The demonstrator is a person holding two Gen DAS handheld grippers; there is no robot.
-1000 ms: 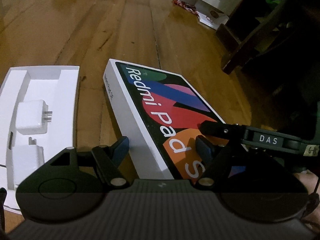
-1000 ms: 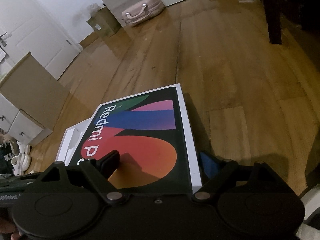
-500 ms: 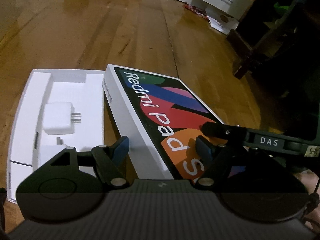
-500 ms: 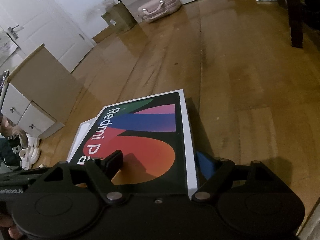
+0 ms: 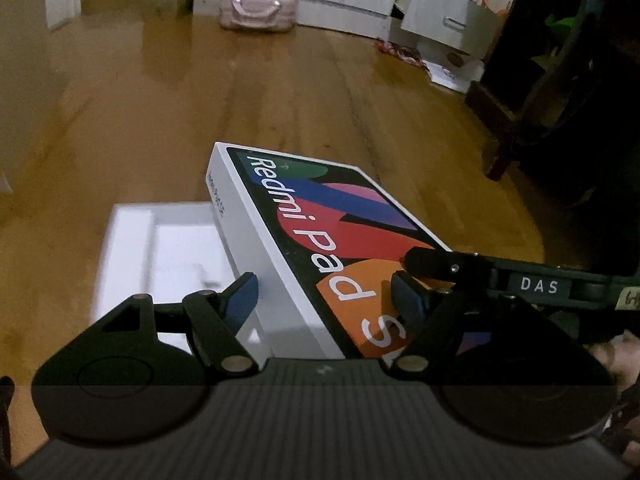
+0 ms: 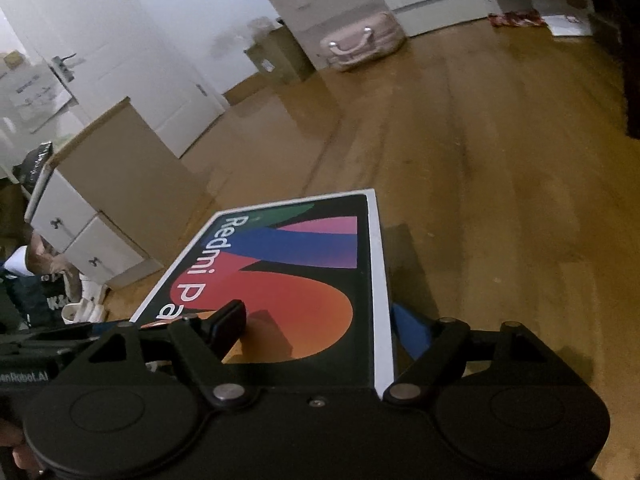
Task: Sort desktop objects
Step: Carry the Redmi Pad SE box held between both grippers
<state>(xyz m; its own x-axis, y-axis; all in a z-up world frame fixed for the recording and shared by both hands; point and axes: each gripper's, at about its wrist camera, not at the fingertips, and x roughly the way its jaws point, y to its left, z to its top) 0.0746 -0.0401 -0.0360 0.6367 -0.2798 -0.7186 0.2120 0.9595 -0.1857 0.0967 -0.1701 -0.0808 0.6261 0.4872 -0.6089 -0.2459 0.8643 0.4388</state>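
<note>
Redmi Pad box lid (image 5: pixel 320 240): left gripper (image 5: pixel 324 300) and right gripper (image 6: pixel 316 324) both clamping it, hovering above white tray (image 5: pixel 160 248).

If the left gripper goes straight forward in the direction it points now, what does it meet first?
Most likely nothing new: the left gripper already straddles the Redmi Pad box lid. Going on would push it deeper along the lid.
</note>
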